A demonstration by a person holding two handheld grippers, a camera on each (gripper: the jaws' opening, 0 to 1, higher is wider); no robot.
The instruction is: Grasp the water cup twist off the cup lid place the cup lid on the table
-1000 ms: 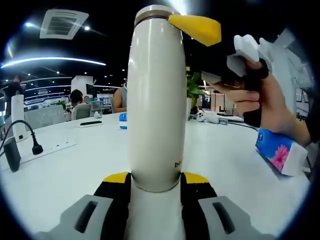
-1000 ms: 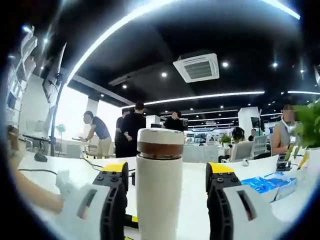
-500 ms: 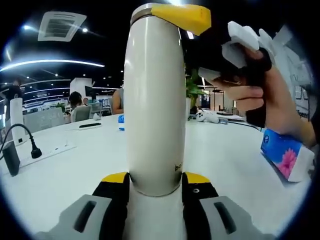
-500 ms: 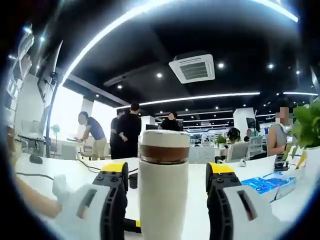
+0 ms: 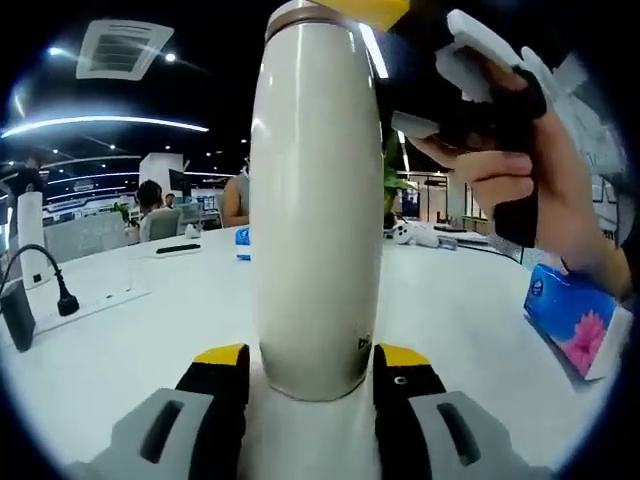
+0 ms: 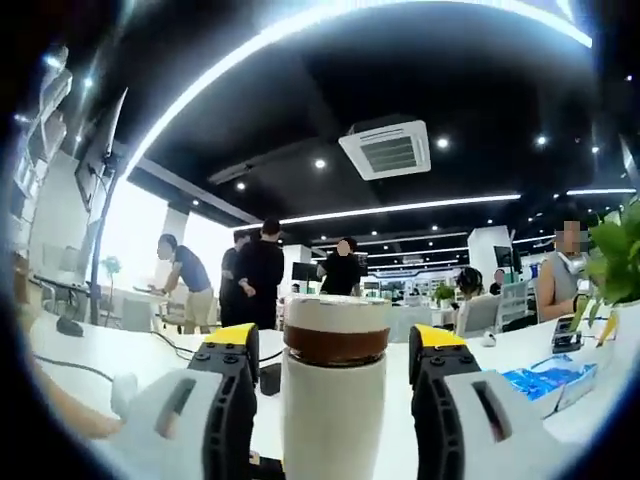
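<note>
A tall cream water cup (image 5: 315,200) stands upright on the white table (image 5: 130,330), with my left gripper (image 5: 312,368) shut on its base. Its lid (image 6: 336,312), white above a brown band, sits on top of the cup between the jaws of my right gripper (image 6: 335,345). That gripper is open, with a gap on each side of the lid. In the left gripper view the right gripper (image 5: 480,90) is held by a hand at the upper right, and its yellow fingertip (image 5: 372,10) reaches over the cup's top.
A blue tissue pack (image 5: 582,328) lies on the table to the right. A power strip with a black plug (image 5: 68,298) lies at the left. Blue packets (image 6: 540,378) and a green plant (image 6: 615,265) sit at the right; several people stand behind.
The right gripper's yellow fingertip has slid left and up over the cup's top. In the right gripper view the lid sits lower between the jaws. The left gripper keeps its hold.
</note>
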